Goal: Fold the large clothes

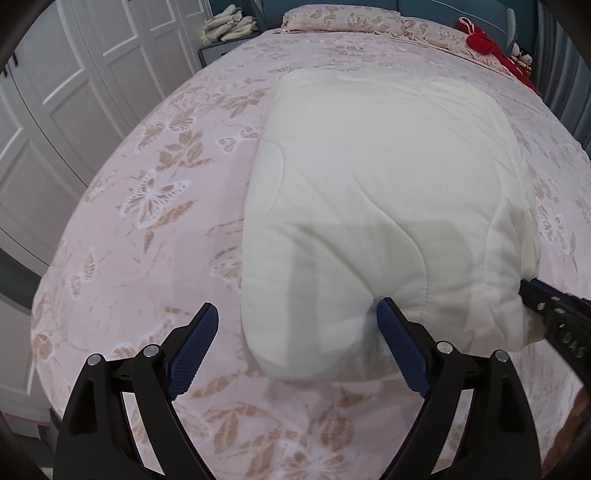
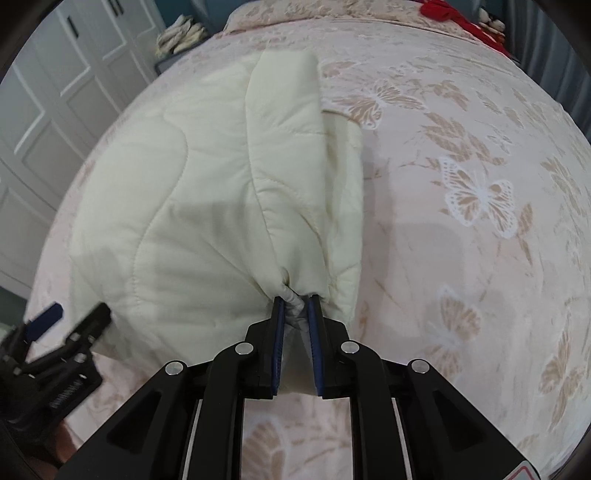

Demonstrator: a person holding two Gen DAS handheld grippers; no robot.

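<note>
A cream quilted jacket lies folded lengthwise on the pink butterfly-print bedspread. My left gripper is open and wide, straddling the jacket's near left corner. Its right pad touches a dimple in the fabric, and its left pad stands off over the bedspread. In the right wrist view the jacket has a sleeve folded over along its right side. My right gripper is shut on a bunched bit of the near hem. The left gripper shows at the lower left there, and the right gripper at the jacket's near right corner in the left wrist view.
White wardrobe doors run along the left of the bed. A matching pillow lies at the head, with a red item at the far right corner. Folded pale cloth sits on a stand at the far left.
</note>
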